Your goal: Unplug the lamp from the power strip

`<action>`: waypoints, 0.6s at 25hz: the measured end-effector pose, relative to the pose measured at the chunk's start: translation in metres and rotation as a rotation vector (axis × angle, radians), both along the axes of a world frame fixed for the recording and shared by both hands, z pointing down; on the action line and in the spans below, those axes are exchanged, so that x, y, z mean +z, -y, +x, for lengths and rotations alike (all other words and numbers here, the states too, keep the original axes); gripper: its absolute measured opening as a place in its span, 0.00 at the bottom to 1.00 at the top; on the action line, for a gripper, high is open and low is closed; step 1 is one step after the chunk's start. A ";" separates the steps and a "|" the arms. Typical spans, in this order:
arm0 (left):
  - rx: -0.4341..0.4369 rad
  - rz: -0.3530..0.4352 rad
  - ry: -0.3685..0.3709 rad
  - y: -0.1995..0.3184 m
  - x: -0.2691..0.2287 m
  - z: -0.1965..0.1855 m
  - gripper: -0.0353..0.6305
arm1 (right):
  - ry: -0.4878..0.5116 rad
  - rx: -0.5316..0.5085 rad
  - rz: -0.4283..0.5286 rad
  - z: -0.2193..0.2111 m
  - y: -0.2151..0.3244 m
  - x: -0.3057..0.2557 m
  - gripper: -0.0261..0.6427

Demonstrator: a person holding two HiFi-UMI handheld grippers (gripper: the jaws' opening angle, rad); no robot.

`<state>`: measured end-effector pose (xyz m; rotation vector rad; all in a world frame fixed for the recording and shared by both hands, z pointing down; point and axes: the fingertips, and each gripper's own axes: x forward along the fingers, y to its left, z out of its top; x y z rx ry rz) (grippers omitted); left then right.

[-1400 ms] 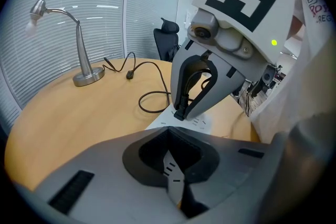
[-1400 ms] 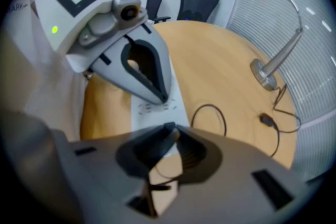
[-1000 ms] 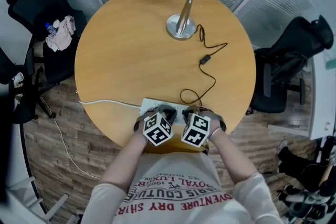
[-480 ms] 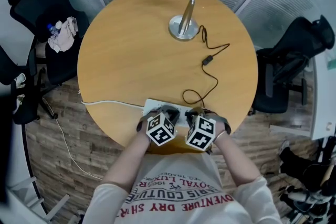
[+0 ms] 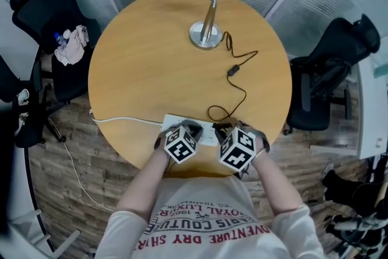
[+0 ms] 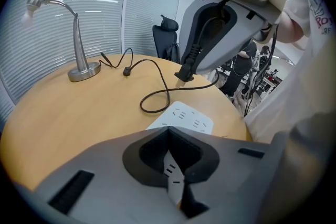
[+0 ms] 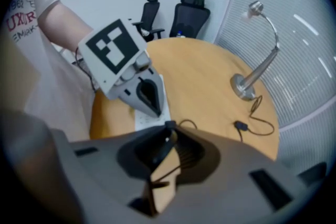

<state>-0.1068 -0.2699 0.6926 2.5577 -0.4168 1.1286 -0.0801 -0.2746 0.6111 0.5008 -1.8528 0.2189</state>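
jaws of the right gripper (image 7: 169,129) are closed tight on the black plug (image 6: 185,74), which hangs in the air just above the white power strip (image 6: 186,117) and clear of its sockets. just beside it, the left gripper (image 6: 169,131) has its jaws drawn together with nothing between them, tips pointing down at the near end of the strip; whether they press on it cannot be told. the strip lies at the near edge of the round wooden table (image 5: 145,70). from the plug the black cord (image 5: 241,93) drops into a loop on the tabletop, then runs through a small inline switch (image 5: 233,70) to the silver lamp (image 5: 206,30), which stands upright at the far side with its curved neck reaching past the rim. a white cable (image 5: 124,119) leaves the strip's left end and goes over the table's edge.
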 end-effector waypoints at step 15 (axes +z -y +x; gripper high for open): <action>-0.204 0.245 -0.262 0.016 -0.111 -0.022 0.09 | 0.424 0.284 0.355 -0.007 0.025 -0.096 0.14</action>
